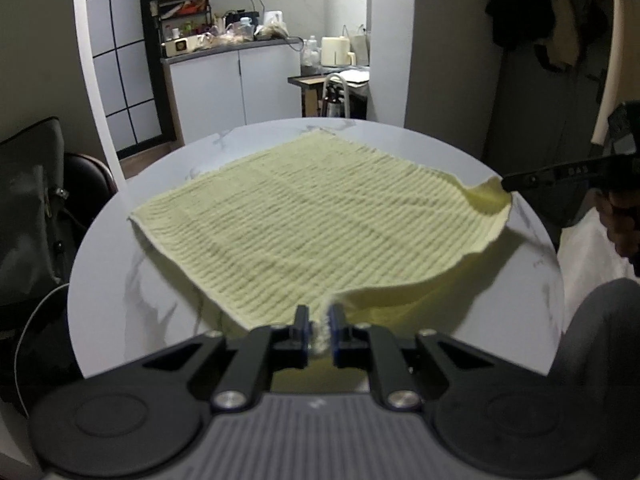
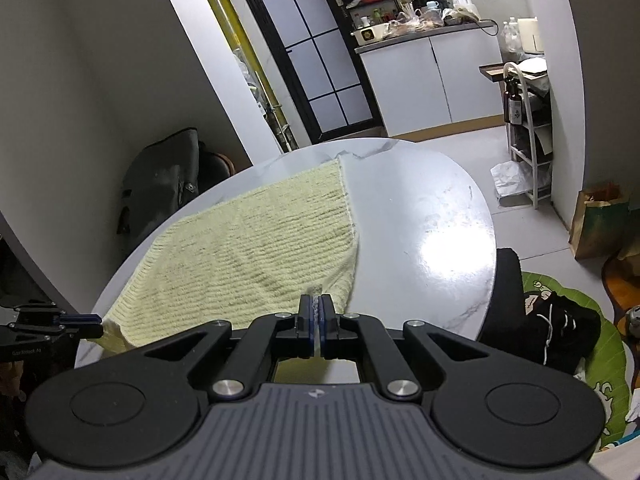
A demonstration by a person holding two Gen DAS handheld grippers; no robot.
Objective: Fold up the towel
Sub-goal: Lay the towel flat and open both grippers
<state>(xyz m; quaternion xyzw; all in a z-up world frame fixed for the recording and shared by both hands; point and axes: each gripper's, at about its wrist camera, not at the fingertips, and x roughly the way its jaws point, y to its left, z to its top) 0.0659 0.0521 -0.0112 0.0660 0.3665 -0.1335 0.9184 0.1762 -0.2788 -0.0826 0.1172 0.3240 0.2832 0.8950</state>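
We see the towel [image 1: 304,216] spread flat on the round table [image 1: 120,312], covering most of its top. The left gripper [image 1: 319,322] is clamped on the towel's near corner, angled down toward the table. The right gripper [image 2: 316,312] is clamped on the adjacent corner, lifting it slightly off the table. Beyond the table, a kitchen counter [image 1: 232,50] carries assorted bottles and packets, too small to identify.

Small pale lettering "GenRobot AI" stands on the black body of the left gripper [image 2: 84,322], left of the right-wrist camera's fingers; other markings are too blurred to read.
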